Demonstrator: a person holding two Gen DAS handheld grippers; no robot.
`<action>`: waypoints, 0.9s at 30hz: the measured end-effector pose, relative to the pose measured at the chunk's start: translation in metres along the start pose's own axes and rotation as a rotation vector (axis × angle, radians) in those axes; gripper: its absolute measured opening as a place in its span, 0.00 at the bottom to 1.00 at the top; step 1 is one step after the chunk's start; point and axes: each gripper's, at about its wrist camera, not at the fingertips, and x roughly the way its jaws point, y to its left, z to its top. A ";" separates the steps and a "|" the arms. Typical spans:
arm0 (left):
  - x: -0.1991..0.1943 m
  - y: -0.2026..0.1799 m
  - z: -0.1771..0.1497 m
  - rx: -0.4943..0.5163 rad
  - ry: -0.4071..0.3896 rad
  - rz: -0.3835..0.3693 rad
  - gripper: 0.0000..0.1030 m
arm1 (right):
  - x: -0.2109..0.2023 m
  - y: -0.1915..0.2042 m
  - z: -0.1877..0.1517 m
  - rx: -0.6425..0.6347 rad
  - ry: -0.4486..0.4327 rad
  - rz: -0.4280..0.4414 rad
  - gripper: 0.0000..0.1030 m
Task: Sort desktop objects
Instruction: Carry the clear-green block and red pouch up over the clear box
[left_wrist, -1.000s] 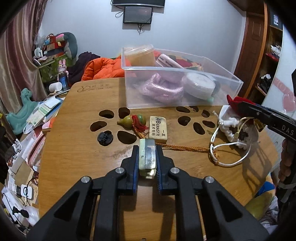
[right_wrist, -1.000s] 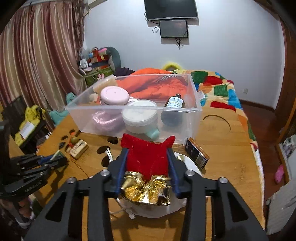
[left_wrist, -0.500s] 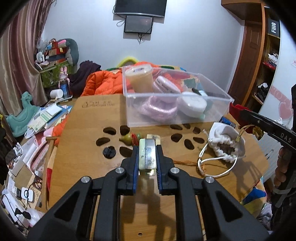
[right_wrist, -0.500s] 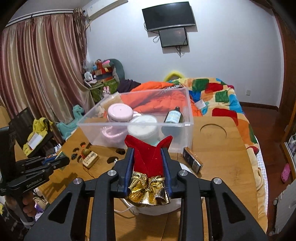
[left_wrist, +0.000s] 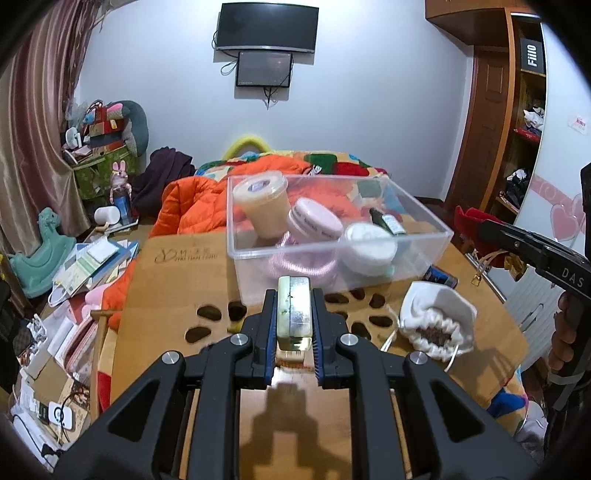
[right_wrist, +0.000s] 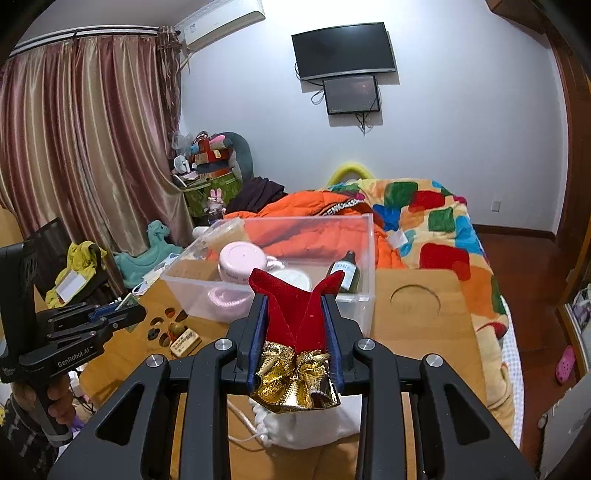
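My left gripper (left_wrist: 294, 314) is clamped tight on a small pale-green rectangular block (left_wrist: 293, 306) w/ a silvery face, held upright betw. the blue pads, above the wooden table (left_wrist: 177, 280) and not touching it. My right gripper (right_wrist: 295, 334) is clamped on a red velvet pouch (right_wrist: 295, 314) w/ a gold foil frill (right_wrist: 295, 380) hanging out below; its jaws have just been closing a bit further w/ the pouch betw. them, pads pressing both sides of the cloth. In the left wrist view the right gripper comes in from the right edge w/ the red pouch at its tip, a hand (left_wrist: 563, 332) on its grip. The clear plastic bin (left_wrist: 332, 251) sits on the table straight ahead of both grippers; inside it: a tan tub (left_wrist: 264, 206) tilted at the far left, a pink round case (left_wrist: 314, 221) leaning beside it, a white round jar (left_wrist: 369, 247), a coiled pink cable (left_wrist: 303, 264) on the bottom, and a dark dropper bottle (right_wrist: 345, 275) near the right wall. On the table: a white drawstring bag (left_wrist: 437, 321) lies open right of the block, beads showing in its mouth; a small dark box (left_wrist: 441, 277) just beside the bin's right corner; an eraser (right_wrist: 184, 341) near the flower-shaped cut-outs, w/ a small gourd charm (right_wrist: 175, 328) touching or just beside it – can't tell which. The bed w/ orange quilt is behind the table.
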 end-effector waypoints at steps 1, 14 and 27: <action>0.001 0.000 0.003 -0.001 -0.005 -0.003 0.15 | 0.000 -0.001 0.003 -0.002 -0.005 -0.001 0.25; 0.017 0.007 0.037 -0.008 -0.033 -0.017 0.15 | 0.014 -0.011 0.036 -0.040 -0.031 -0.022 0.25; 0.050 0.012 0.058 -0.011 -0.017 -0.014 0.15 | 0.060 -0.011 0.049 -0.066 0.017 -0.006 0.25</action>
